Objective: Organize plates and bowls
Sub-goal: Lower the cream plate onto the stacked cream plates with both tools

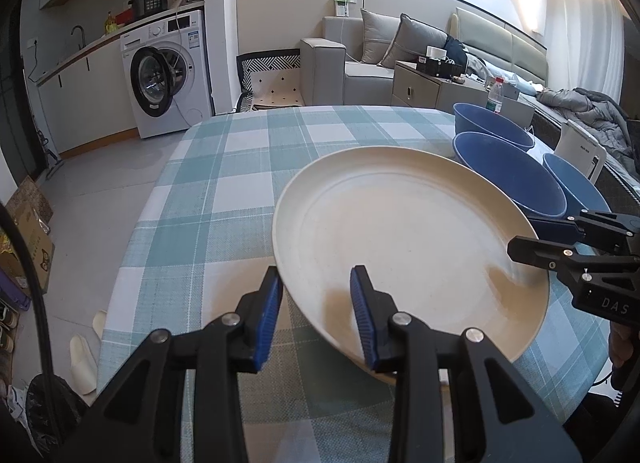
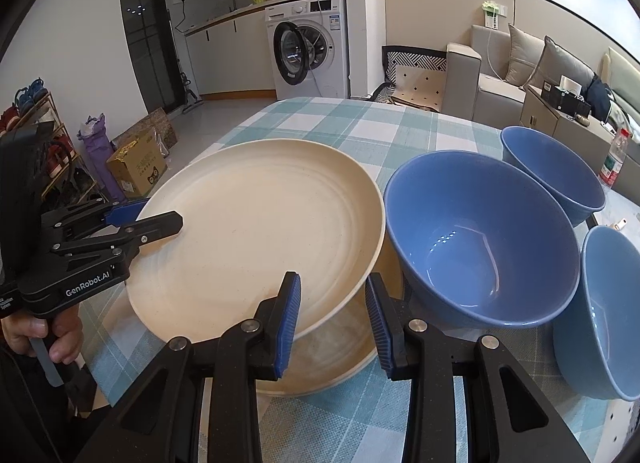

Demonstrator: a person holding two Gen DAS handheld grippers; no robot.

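The far and left stretch of the checked tablecloth (image 1: 248, 167), from nine to twelve o'clock of the upper cream plate (image 2: 256, 231), lies bare and open to a gripper. That plate, tilted over a lower cream plate (image 2: 344, 351), fills the middle. From one to three o'clock three blue bowls block the way: the near bowl (image 2: 480, 239) just beside the plates, the far bowl (image 2: 556, 167) and the right bowl (image 2: 604, 311) crowded against it, leaving narrow gaps.
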